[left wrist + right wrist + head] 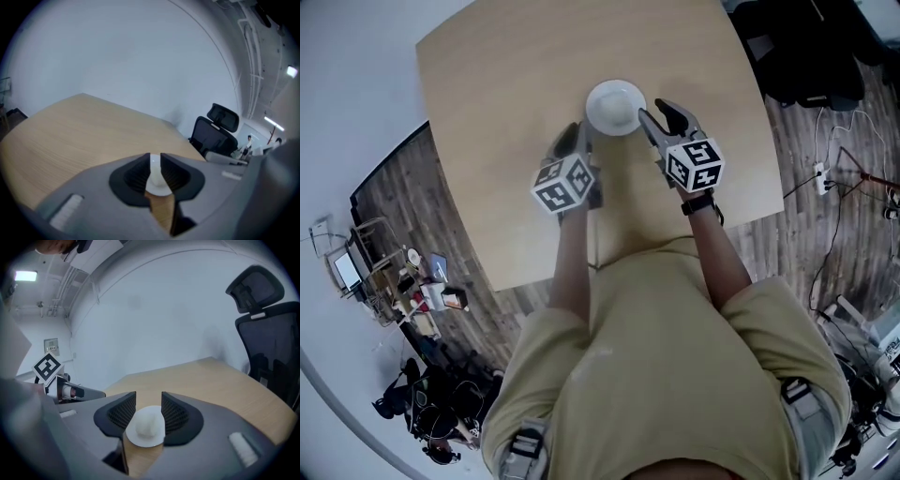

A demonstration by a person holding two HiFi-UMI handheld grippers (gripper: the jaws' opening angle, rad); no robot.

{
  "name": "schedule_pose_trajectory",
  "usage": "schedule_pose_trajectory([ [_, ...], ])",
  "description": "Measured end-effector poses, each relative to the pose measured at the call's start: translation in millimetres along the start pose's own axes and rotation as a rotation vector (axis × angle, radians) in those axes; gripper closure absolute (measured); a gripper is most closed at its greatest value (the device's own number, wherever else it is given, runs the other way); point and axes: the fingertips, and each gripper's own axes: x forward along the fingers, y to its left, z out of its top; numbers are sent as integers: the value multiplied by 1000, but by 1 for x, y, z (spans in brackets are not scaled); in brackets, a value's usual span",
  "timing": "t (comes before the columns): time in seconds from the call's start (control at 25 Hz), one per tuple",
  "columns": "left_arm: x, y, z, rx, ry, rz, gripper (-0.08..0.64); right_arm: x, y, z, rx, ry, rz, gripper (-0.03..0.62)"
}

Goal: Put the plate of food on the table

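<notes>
The white plate [616, 106] sits on the wooden table [516, 84], just above the middle of the head view. A pale mound of food [146, 423] lies on it.

The left gripper [575, 139] meets the plate's left edge. In its own view the jaws stand close together, clamped on the white rim that fills the narrow gap.

The right gripper [661, 114] is at the plate's right edge. Its jaws stand apart, with the plate seen between them and not pressed.
</notes>
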Motion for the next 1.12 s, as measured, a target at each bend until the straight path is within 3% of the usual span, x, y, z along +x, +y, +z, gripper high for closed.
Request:
schedule_pose_trajectory([
  [0.44, -95, -45, 23, 309, -257, -1, 520, -81, 54, 44, -210, -155, -45, 503],
  [0.84, -147, -62, 0, 356, -306, -32, 558, -141, 92, 48, -279, -286, -103, 586],
  [1.12, -161, -64, -12, 372, -322, -26, 558, -163, 93, 26, -288, -296, -186, 588],
])
